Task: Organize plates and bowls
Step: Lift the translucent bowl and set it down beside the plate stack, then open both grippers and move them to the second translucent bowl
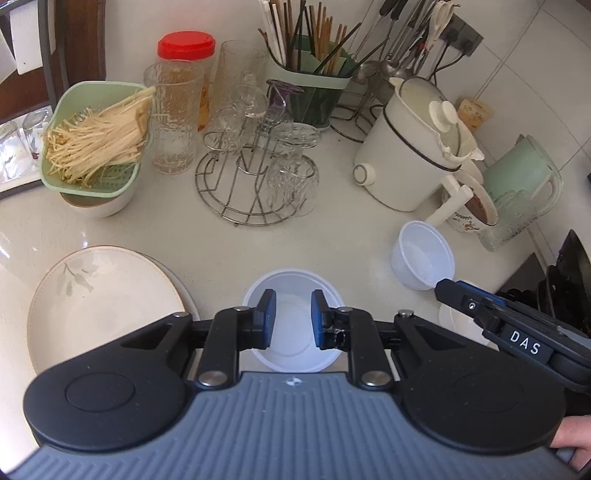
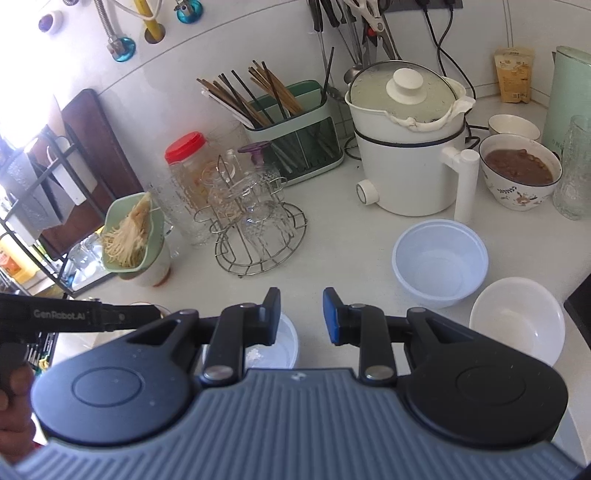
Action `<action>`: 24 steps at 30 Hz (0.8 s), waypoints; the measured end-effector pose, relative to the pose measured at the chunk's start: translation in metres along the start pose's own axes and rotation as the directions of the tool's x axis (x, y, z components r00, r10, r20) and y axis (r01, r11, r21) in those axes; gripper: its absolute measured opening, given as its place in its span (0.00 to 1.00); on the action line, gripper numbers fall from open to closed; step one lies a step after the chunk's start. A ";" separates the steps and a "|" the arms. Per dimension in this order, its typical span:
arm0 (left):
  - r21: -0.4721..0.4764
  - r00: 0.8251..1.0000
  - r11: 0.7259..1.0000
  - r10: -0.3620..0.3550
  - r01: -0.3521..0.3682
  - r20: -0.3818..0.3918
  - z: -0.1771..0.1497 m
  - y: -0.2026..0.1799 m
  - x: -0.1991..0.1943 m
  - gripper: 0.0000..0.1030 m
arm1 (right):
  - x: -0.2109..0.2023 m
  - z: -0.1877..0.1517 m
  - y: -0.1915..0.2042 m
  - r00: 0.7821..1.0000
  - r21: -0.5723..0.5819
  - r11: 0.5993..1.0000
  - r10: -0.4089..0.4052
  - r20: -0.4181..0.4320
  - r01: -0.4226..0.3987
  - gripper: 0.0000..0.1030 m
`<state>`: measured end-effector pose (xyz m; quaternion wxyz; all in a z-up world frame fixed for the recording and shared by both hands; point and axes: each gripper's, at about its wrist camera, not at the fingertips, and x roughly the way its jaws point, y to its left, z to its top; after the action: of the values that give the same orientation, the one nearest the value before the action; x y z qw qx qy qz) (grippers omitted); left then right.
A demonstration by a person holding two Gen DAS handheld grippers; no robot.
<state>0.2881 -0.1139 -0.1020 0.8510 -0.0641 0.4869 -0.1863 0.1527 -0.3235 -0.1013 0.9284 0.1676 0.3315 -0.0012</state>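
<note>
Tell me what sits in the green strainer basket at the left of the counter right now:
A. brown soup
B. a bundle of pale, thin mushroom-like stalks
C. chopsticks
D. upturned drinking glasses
B. The green strainer basket holds a bundle of pale, thin stalks lying across it, while the chopsticks stand in a separate holder and the brown soup is in a patterned bowl.

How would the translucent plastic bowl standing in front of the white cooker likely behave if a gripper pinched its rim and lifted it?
The translucent plastic bowl looks thin-walled and empty, so it is probably very light. Its thin rim may well flex or buckle under a pinch rather than stay stiff. The smooth, glossy plastic could slip, and a push might slide it across the smooth counter sooner than tip it, given its broad base.
</note>
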 end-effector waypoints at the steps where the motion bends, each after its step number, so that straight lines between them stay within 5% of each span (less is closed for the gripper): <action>1: 0.004 1.000 1.000 0.000 0.000 -0.003 0.000 0.000 0.001 0.21 | 0.000 -0.001 0.000 1.000 0.001 1.000 -0.001 0.002 0.001 0.28; 24: 0.134 0.984 0.976 -0.165 0.172 -0.067 -0.007 0.021 -0.015 0.21 | -0.032 -0.013 0.013 0.971 0.161 0.961 -0.234 0.052 0.223 0.28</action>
<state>0.2807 -0.0884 -0.0998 0.8207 -0.0404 0.4889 -0.2930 0.1206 -0.3108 -0.0870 0.9175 0.1993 0.3145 -0.1398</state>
